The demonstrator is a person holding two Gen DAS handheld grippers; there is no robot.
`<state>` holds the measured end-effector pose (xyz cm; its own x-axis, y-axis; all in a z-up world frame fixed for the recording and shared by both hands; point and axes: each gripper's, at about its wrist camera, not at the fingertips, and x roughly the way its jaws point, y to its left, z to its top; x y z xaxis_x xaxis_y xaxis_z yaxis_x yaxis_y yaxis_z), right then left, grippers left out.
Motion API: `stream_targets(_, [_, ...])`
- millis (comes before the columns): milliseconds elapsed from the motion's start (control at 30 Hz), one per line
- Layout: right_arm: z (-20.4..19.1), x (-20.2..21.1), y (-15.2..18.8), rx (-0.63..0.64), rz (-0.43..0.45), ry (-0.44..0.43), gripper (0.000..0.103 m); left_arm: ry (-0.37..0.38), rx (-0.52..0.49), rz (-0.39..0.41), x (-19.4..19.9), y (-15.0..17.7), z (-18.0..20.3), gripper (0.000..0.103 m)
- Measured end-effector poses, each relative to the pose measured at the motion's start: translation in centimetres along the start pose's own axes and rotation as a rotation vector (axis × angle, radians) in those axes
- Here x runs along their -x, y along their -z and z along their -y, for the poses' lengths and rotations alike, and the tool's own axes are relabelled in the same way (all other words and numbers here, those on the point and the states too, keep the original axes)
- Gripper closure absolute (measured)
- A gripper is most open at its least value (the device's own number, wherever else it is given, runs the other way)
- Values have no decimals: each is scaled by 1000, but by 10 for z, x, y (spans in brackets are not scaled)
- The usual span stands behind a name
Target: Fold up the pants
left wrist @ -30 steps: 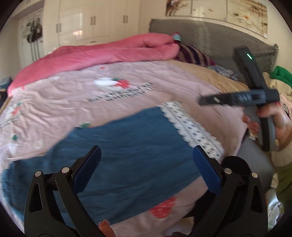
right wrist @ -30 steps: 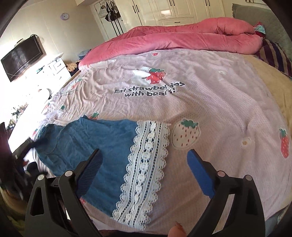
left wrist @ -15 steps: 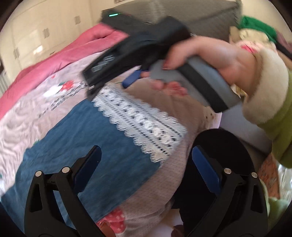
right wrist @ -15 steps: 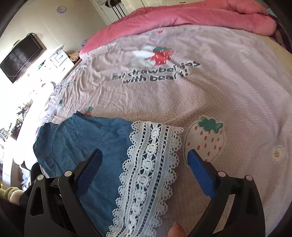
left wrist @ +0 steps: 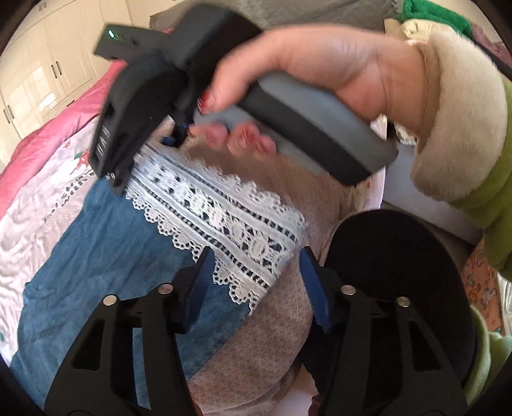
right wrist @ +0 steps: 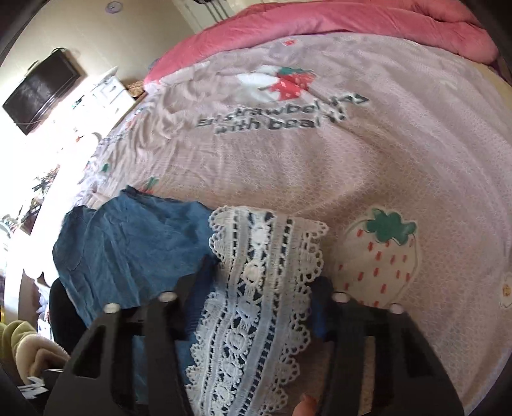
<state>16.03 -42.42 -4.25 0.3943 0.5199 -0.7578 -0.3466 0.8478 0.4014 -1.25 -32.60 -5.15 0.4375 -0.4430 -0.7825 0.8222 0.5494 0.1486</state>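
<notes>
Blue denim pants (left wrist: 112, 256) with a white lace hem (left wrist: 224, 220) lie flat on the bed. My left gripper (left wrist: 256, 275) stands over the near corner of the lace. Its jaws are closing, with the lace corner between the pads, which are not pressing on it. A person's hand (left wrist: 320, 73) holds the right gripper's handle above the far end of the hem. In the right wrist view the right gripper (right wrist: 265, 281) straddles the lace hem (right wrist: 262, 288), jaws closing. The lace fills the gap and ripples slightly; the denim (right wrist: 134, 243) spreads to the left.
A pink strawberry-print sheet (right wrist: 352, 160) covers the bed, with a rolled pink duvet (right wrist: 352, 19) along the far side. A black round object (left wrist: 400, 272) sits beside the bed edge at the right. A wall TV (right wrist: 41, 92) and white wardrobes (left wrist: 57, 70) stand beyond.
Both grippers have come down onto the lace hem and their jaws have narrowed around it. The left one swung right, so the hand with the right gripper now fills its upper view.
</notes>
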Motion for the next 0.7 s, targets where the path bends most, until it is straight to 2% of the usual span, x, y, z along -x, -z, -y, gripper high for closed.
stream_targets(133, [-7,4,0,30,6,-8,73,-7,-3,-10,-6,4,0,64])
stream_targets(267, [-3,-3,1,-5,-15,-14,82,-18,-7,-2,-5,5,0,74])
stream_targets(400, [-8,3,-1,-16,3,1,84,9,30,-5,2,5,-12,94])
stream_targets(700, [-43,21,-17,-13,35,22,86,56,156,69,48,21,-48,95])
